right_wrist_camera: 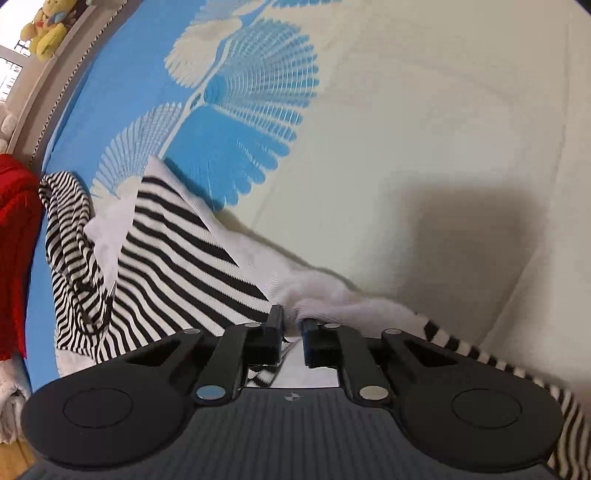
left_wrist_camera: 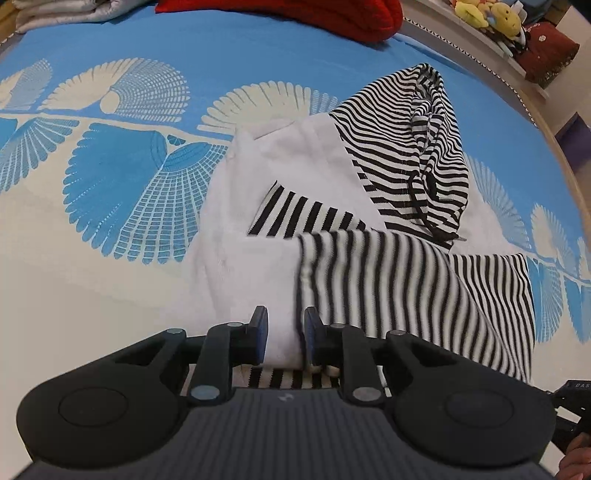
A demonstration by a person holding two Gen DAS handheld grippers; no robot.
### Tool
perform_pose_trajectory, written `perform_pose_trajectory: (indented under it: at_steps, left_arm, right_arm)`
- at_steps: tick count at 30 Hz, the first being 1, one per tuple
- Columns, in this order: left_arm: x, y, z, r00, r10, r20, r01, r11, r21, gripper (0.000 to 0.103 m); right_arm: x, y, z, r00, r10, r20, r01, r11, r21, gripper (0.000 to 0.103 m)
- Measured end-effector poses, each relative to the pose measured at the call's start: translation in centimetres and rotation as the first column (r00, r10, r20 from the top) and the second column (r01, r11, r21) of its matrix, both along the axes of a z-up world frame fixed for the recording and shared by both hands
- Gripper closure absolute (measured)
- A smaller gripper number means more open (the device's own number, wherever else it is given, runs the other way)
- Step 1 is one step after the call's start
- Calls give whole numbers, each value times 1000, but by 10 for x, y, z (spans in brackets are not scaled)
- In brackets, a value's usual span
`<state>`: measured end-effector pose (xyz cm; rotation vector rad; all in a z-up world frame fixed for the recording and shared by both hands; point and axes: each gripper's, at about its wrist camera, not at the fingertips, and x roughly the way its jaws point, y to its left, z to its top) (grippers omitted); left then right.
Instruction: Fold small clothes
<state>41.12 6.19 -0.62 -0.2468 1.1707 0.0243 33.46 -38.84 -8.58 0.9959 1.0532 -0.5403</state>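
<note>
Both grippers, left and right, clamp the near edge of the white, black-striped cotton garment; blue-and-cream leaf-print bedspread lies bare around.

Right hand-held gripper pinched on white-and-striped garment — blue fan-patterned bedspread beneath.

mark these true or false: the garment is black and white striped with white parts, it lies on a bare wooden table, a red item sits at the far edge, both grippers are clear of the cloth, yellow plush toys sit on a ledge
1. True: the garment is black-and-white striped with white panels.
2. False: it lies on a blue and cream bedspread.
3. True: a red item sits at the far edge.
4. False: the left gripper and right gripper both have cloth between their fingers.
5. True: yellow plush toys sit on a ledge.
</note>
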Motion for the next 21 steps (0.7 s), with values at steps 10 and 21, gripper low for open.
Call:
perform_pose_trajectory:
  at_steps: [10,21]
  left_arm:
    - [1,-1,-8,1000,-22,-16,22,1000,2,81]
    - [0,5,-18,999,-22,-28,23,1000,21,80]
  right_arm:
    - [4,21,14,995,100,-19,-101,991,-86,63]
    - [45,54,3,915,402,-19,-402,909,-110,41]
